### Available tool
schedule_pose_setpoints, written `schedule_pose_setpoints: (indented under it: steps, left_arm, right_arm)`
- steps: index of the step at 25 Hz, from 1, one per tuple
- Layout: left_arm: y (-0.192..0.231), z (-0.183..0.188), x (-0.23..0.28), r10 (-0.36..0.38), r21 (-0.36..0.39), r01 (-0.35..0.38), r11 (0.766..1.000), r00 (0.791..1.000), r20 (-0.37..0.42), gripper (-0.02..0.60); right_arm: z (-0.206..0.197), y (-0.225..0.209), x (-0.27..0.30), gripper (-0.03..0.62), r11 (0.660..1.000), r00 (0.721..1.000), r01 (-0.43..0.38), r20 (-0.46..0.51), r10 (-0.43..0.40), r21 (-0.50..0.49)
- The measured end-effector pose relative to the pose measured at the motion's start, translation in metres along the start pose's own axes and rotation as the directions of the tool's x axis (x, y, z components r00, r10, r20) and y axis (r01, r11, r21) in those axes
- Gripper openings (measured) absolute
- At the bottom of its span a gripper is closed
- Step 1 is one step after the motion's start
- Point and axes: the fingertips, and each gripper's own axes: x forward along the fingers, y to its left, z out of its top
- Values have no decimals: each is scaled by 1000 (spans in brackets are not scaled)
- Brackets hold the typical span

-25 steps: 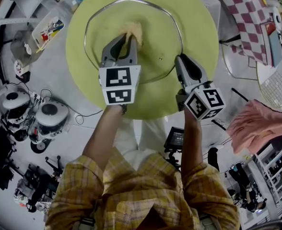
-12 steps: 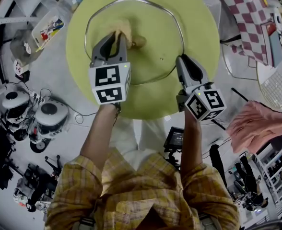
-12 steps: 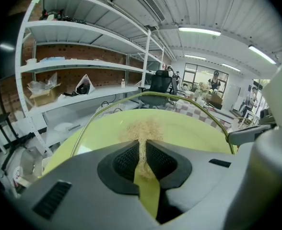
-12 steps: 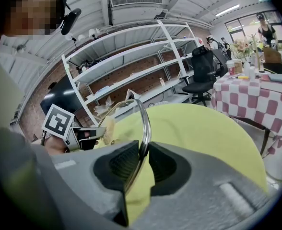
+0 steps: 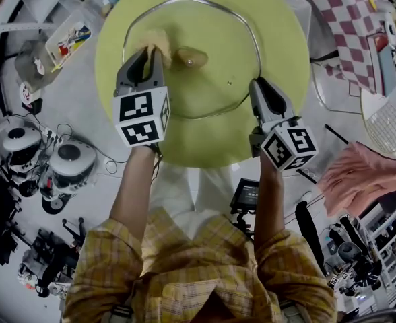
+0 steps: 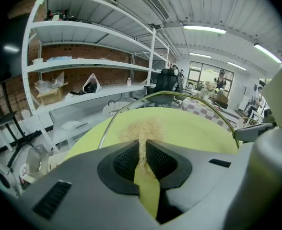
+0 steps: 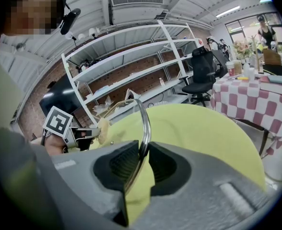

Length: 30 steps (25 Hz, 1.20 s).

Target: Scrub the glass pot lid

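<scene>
L gripper [image 5: 149,51], clamped on scrub pad [image 5: 157,40], sat at the glass lid [image 5: 218,46] left edge — unscrubbed glass lay rightward past knob [image 5: 188,59] — R gripper [image 5: 257,86] pinched near-right rim.

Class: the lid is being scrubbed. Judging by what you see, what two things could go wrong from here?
1. The right gripper pinches the glass pot lid only at its thin metal rim. Scrubbing pressure might twist it out of the fingers onto the yellow-green table.
2. The left gripper holds the tan scrub pad by a narrow edge, so it may pull free.
</scene>
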Motion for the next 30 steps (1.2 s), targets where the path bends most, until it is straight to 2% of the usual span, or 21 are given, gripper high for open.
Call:
schedule_pose_setpoints:
  steps: [8, 17, 30]
  left_arm:
    - [18, -7, -8, 42, -12, -42, 999, 999, -16, 44]
    - [30, -12, -14, 58, -8, -58, 998, 998, -25, 44]
    - [19, -22, -13, 66, -22, -66, 998, 997, -31, 43]
  right_arm:
    - [-1, -1, -1, 66, 1000, 1000, 1, 4, -1, -4]
    - [0, 0, 1, 66, 1000, 1000, 5, 3, -5, -5]
    - [1, 0, 1, 66, 1000, 1000, 2, 4, -2, -4]
